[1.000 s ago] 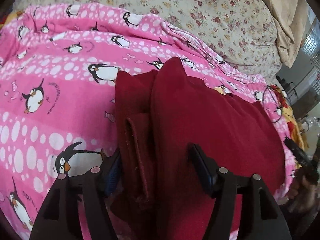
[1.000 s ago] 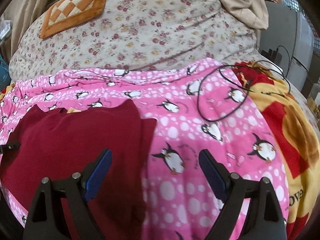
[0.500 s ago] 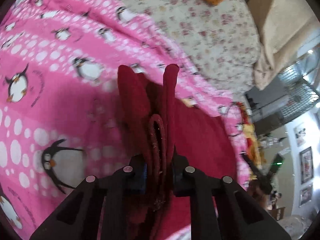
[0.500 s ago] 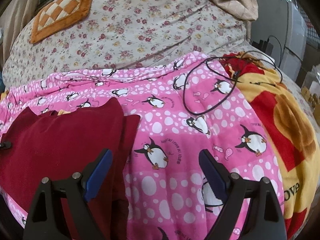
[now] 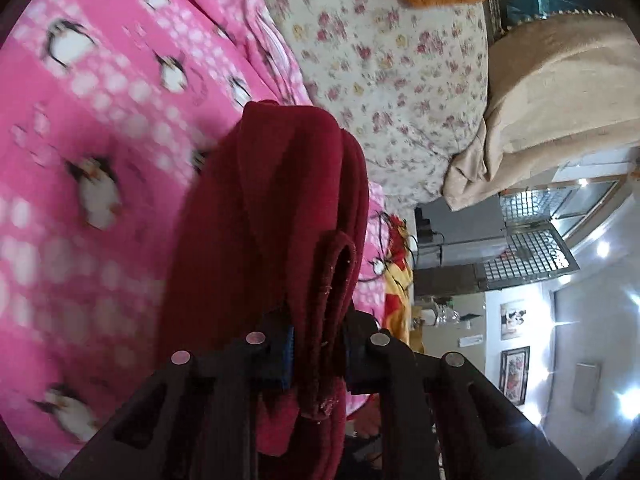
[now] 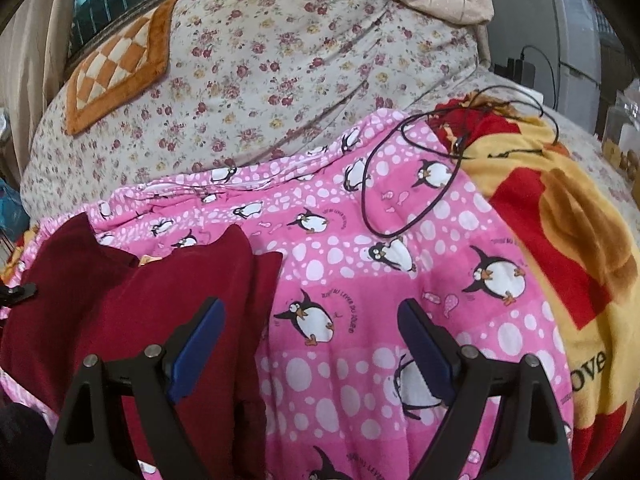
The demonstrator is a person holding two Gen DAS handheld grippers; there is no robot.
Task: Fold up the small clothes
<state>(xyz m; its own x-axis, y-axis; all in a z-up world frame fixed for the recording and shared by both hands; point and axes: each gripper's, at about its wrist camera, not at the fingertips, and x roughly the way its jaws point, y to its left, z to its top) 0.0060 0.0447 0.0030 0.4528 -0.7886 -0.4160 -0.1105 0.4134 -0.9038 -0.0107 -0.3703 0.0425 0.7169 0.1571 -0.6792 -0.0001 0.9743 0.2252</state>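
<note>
Now the left gripper (image 5: 318,354) had just clamped the red garment's (image 5: 276,208) edge (right gripper (image 6: 312,340) gaped empty), starting a fold.

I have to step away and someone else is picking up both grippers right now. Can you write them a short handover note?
Left hand-held gripper: shut on a bunched edge of the dark red garment, that edge lifted off the pink penguin blanket.
Right hand-held gripper: open, holding nothing, above the blanket beside the garment's edge.
Done: the left edge is gripped and raised.
Left: carry that edge across to make the fold, release, smooth it flat. Mind the black cable lying further back on the blanket.
</note>
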